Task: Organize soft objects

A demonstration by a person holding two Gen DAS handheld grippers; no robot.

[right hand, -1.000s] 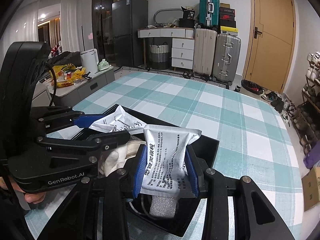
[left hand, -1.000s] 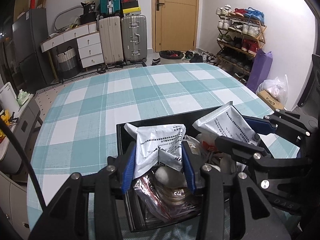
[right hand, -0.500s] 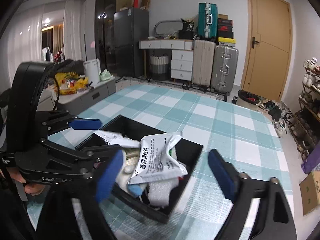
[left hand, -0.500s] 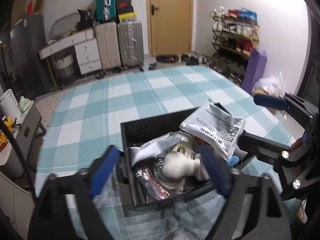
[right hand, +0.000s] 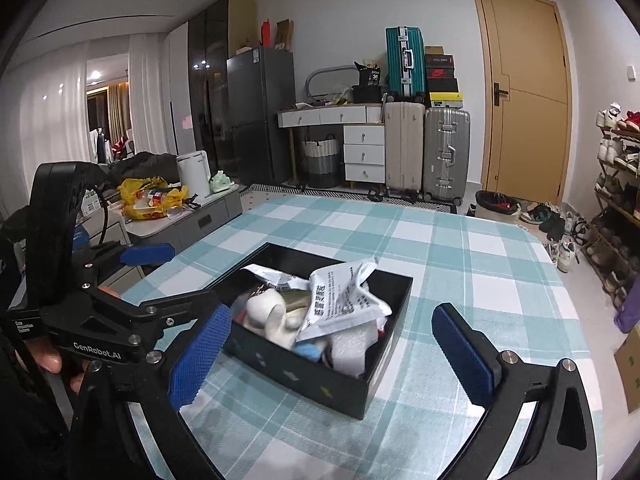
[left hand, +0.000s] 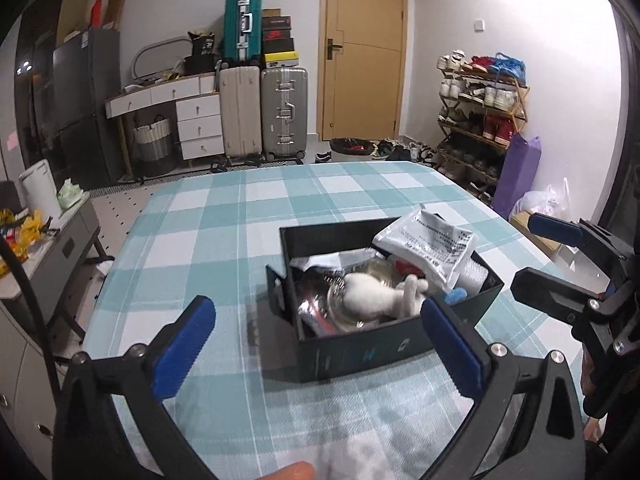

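Note:
A black open box [left hand: 360,354] [right hand: 304,380] sits on the teal checked tablecloth [left hand: 240,216]. It holds two white printed pouches [left hand: 430,246] [right hand: 340,300], a white soft toy [left hand: 372,294] [right hand: 266,314], clear wrapped packets and a white foam piece [right hand: 350,346]. My left gripper [left hand: 316,340] is open and empty, pulled back in front of the box. My right gripper [right hand: 328,354] is open and empty, at the box's near right side. Each gripper shows in the other's view: the right one [left hand: 560,256] and the left one [right hand: 132,272].
The table's edges lie to the left and right. Beyond it stand suitcases [left hand: 264,108], a white drawer unit [left hand: 198,128], a wooden door [left hand: 360,52] and a shoe rack [left hand: 480,112]. A low grey cabinet [right hand: 188,216] with bags stands left of the table.
Both grippers let go of the white pouches, which now lie in the box. Both opened wide and drew back from the box.

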